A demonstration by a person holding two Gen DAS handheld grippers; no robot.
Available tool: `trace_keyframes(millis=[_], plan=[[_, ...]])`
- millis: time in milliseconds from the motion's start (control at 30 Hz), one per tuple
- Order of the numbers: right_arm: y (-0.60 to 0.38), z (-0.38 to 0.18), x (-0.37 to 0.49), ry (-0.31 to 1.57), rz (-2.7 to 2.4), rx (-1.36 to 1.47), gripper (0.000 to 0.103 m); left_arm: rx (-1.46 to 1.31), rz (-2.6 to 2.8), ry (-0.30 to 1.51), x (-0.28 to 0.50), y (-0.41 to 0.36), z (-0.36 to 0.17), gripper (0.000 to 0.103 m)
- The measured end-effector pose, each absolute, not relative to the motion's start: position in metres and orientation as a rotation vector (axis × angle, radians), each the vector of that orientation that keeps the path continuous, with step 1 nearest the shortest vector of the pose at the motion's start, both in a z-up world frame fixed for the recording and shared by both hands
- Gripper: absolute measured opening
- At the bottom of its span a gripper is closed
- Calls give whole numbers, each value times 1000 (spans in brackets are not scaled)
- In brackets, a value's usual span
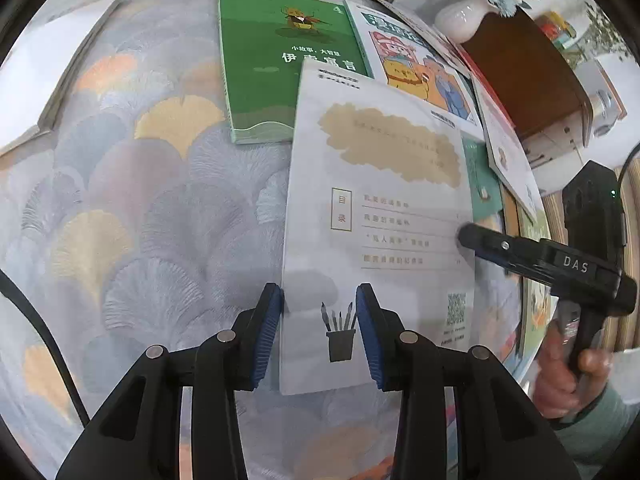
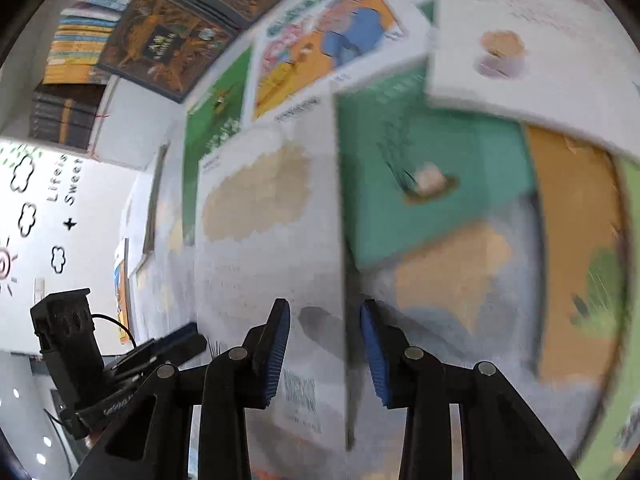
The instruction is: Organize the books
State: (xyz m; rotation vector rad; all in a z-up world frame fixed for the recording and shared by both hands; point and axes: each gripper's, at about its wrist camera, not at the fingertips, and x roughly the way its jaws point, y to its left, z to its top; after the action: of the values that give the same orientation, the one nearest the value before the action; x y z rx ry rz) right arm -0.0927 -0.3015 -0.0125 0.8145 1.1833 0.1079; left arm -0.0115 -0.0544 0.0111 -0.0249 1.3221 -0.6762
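A white book with a tan blotch and a contents list lies on the patterned tablecloth. My left gripper hovers open over its near left corner: one pad is at the book's left edge, the other over the cover. The right gripper, in a person's hand, reaches the book's right edge. In the right wrist view that gripper is open and straddles the white book's right edge. Neither gripper's pads press on anything. The left gripper shows at lower left there.
A green book, a cartoon-cover book, a teal book, a white cupcake book and an orange-green book crowd the far and right side. A vase and a wooden box stand beyond. Another white book lies far left.
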Motion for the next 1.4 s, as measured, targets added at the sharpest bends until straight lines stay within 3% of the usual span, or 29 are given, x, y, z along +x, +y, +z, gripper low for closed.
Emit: trace_keyframes(millis=[167,400,733,1000,1200,1400], plan=[[-310,-6,-87,1137,122,924,41,-60,-684,1318,-9,-49,9,35],[-284,70,-83,1010,261,898,40,-54,-676,1249,-10,-40,25,35],[-163,132,-10,979,471,715,40,-363,-443,995,7,117,103,35],[-105,98,-2,1103,417,571,40,-364,-355,1031,18,178,76,35],[-99,30,-10,1287,249,467,40,-291,-393,1151,30,154,23,35],[-97,8,-16,1292,206,456,40,-244,-387,1190,42,142,6,35]])
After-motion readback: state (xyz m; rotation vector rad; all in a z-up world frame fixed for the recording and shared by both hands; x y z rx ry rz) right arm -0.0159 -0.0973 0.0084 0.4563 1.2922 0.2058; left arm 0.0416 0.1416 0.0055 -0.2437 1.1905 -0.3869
